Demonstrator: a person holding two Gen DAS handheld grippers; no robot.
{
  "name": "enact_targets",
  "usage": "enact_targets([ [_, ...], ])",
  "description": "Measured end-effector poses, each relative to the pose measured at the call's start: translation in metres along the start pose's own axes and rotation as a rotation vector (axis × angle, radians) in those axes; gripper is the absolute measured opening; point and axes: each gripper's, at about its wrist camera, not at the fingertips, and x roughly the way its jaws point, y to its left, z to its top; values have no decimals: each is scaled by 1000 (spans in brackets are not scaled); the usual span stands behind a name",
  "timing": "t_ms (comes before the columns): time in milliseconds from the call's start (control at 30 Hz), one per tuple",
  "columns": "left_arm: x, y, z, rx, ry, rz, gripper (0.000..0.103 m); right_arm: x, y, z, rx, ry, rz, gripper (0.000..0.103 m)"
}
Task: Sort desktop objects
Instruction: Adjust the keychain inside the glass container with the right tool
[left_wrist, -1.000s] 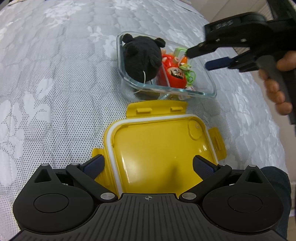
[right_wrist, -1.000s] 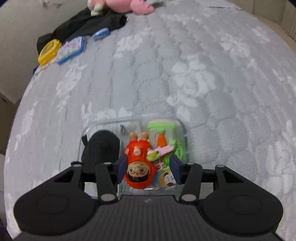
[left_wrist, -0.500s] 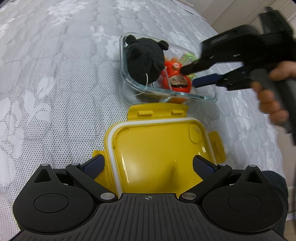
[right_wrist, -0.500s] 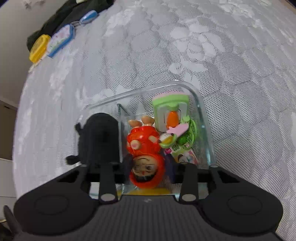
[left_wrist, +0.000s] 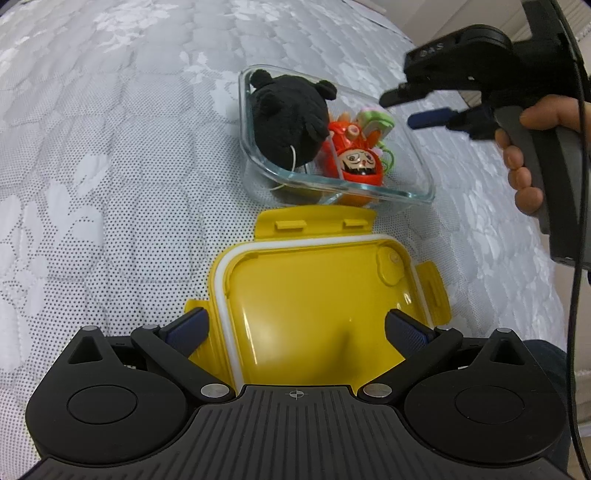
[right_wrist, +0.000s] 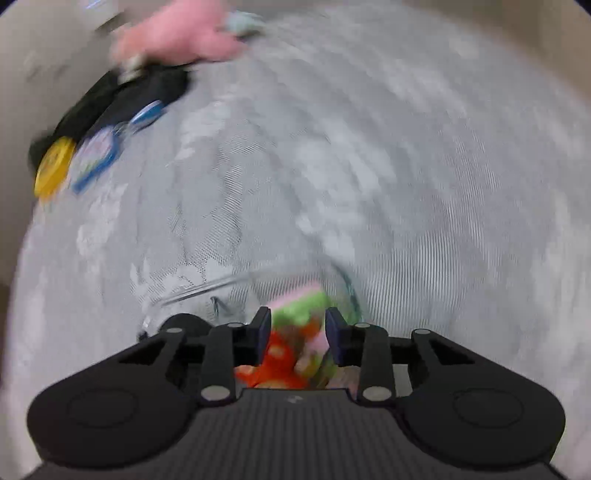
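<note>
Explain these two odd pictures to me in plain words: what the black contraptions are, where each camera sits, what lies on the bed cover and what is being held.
No robot here: a person holds a two-finger gripper in each hand, each carrying a wide-angle camera that looks along its fingers.

The left wrist view shows the left gripper open, its fingers either side of a yellow lid lying on the quilted white cover. Beyond it stands a glass container holding a black plush toy, a red doll and small green and pink bits. A hand holds the right gripper above the container, open and empty.

The right wrist view is blurred by motion. It shows the same container from above, and far off a pink plush, dark cloth and small yellow and blue things.
</note>
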Motion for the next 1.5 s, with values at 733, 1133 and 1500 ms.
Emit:
enact_targets([
  [733,1,-1,2,8,5,0,103,-28,21,-16,-448,46,-54,49],
  [1133,1,1,1,0,3,-4,103,-12,39,22,-412,-26,-157,51],
  [1500,1,1,1,-1,5,-3,103,-12,24,-3,-341,-11,-41,44],
])
